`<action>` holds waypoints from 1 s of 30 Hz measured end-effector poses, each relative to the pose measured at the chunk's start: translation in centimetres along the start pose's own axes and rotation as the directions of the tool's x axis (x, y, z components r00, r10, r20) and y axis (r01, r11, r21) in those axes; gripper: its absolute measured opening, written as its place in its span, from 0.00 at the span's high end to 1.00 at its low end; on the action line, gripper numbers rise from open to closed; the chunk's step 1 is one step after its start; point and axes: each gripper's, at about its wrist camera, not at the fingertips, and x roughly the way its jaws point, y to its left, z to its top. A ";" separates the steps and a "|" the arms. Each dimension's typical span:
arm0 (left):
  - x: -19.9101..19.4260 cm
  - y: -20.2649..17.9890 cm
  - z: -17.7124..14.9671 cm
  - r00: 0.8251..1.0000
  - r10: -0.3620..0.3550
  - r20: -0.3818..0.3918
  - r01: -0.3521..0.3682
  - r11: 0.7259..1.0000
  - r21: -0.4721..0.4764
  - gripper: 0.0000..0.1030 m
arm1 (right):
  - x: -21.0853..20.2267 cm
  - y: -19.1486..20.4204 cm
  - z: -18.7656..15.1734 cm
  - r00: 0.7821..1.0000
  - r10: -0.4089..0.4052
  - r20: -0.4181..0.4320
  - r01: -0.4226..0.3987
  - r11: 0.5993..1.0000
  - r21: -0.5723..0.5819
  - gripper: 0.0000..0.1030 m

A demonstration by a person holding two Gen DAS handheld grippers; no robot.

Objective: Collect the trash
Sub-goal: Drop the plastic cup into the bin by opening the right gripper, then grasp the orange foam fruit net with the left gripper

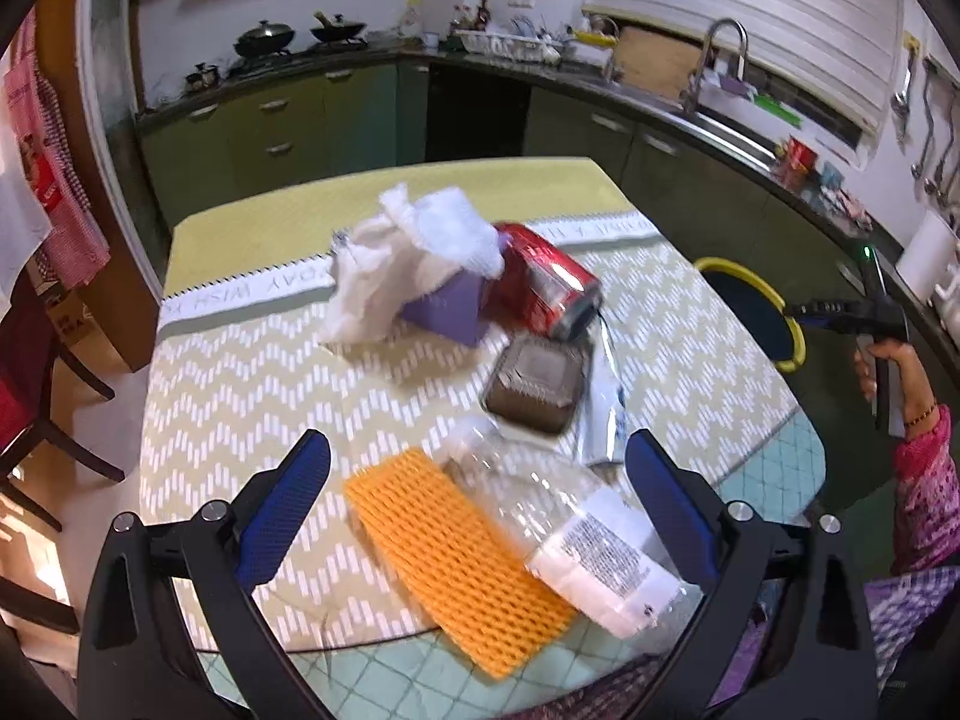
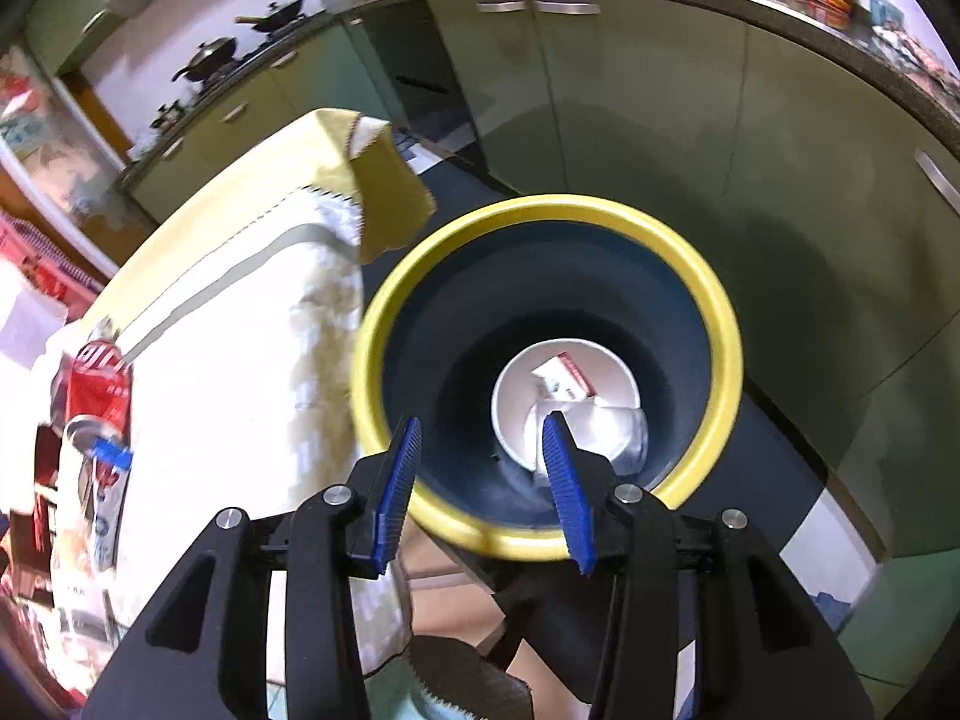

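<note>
On the table (image 1: 240,372) lie a clear plastic bottle (image 1: 558,510), an orange foam net (image 1: 456,552), a brown plastic tray (image 1: 537,381), a silver wrapper (image 1: 603,408), a red soda can (image 1: 549,282), a purple carton (image 1: 447,306) and white crumpled tissue (image 1: 408,258). My left gripper (image 1: 480,468) is open above the bottle and the net. My right gripper (image 2: 483,429) is open and empty over the yellow-rimmed dark bin (image 2: 714,300), which holds a white paper cup (image 2: 516,420) and a red-and-white packet (image 2: 567,381). The right gripper also shows in the left wrist view (image 1: 840,309).
The bin (image 1: 750,285) stands on the floor to the right of the table. Green kitchen cabinets (image 1: 270,120) and a sink (image 1: 720,90) run behind. A dark wooden chair (image 1: 36,396) stands to the left. The red can (image 2: 99,384) shows at the table's edge in the right wrist view.
</note>
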 end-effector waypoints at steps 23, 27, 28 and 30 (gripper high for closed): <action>6.4 3.8 -4.5 0.946 -0.086 -0.314 0.014 0.974 -0.226 0.33 | -0.5 1.0 -1.1 0.999 0.043 0.007 -0.043 0.997 -0.060 0.57; 7.2 4.1 -4.9 0.936 -0.107 -0.336 0.021 0.968 -0.250 0.33 | -0.4 1.2 -1.2 0.999 0.047 0.003 -0.046 0.997 -0.065 0.57; 7.4 4.1 -5.0 0.934 -0.108 -0.341 0.020 0.967 -0.252 0.33 | -0.3 1.2 -1.3 0.999 0.047 0.002 -0.047 0.997 -0.067 0.57; 7.6 4.0 -5.1 0.933 -0.111 -0.342 0.023 0.967 -0.252 0.33 | -0.3 1.4 -1.4 0.999 0.049 0.000 -0.049 0.996 -0.070 0.57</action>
